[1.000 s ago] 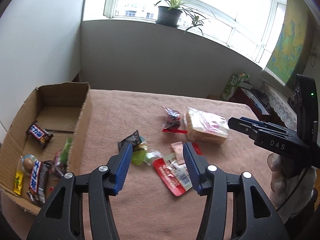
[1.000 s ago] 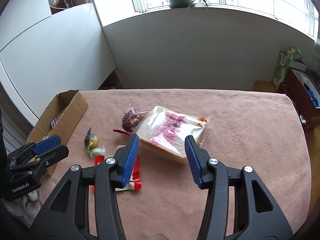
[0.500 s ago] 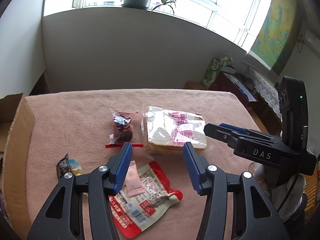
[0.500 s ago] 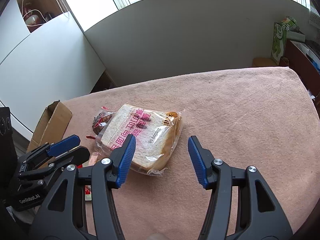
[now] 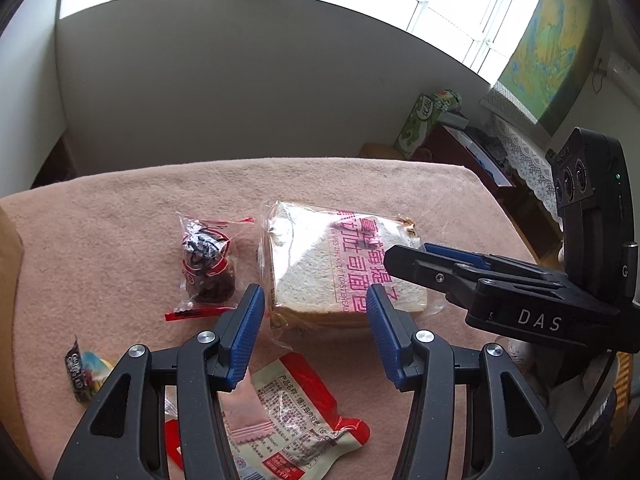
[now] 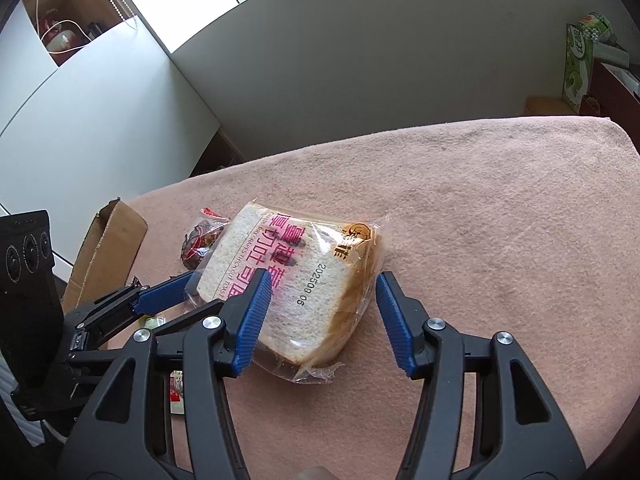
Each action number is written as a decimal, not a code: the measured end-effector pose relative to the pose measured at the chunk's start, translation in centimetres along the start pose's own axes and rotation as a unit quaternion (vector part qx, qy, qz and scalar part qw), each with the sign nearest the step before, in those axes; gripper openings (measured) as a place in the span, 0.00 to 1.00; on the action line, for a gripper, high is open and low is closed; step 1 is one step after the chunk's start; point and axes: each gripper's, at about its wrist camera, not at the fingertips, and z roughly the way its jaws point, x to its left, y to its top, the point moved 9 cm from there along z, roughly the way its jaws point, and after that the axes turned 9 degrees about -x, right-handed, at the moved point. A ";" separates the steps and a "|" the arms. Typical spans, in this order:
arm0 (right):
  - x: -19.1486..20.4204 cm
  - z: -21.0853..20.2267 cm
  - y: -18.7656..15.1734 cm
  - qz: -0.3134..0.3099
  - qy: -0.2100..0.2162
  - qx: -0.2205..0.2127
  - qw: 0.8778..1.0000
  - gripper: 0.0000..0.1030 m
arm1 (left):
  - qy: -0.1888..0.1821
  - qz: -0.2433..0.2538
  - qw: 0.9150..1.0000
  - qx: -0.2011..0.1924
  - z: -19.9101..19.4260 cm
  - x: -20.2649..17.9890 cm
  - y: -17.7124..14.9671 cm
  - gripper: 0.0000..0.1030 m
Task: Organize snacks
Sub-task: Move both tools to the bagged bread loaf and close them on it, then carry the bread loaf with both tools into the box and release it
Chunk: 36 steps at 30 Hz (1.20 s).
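Both grippers closed in on the bagged toast

The right gripper (image 6: 320, 316), jaws wide and empty, straddled the near corner of the toast bread bag (image 6: 296, 280), nearer than half a second earlier; its long axis ran away leftward toward the cardboard box (image 6: 104, 256). The left gripper (image 5: 316, 336), also open and empty, faced the bag's near edge on the pink tablecloth (image 6: 480, 200).
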 end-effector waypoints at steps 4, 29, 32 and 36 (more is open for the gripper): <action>0.1 0.4 0.1 0.004 0.002 0.005 1.000 0.55 | -0.006 -0.003 1.000 0.006 0.3 0.2 -0.1 0.51; 5.4 -4.6 0.7 -0.049 -0.016 -0.031 0.998 0.53 | -0.025 0.012 0.999 -0.025 -4.8 -1.2 0.6 0.52; 7.1 -5.4 0.7 -0.060 -0.011 -0.035 0.998 0.53 | -0.023 0.008 0.999 -0.037 -6.6 -0.7 0.6 0.52; 9.7 -6.2 0.6 -0.074 0.000 -0.038 0.997 0.53 | -0.016 0.002 0.998 -0.053 -9.0 0.3 0.9 0.52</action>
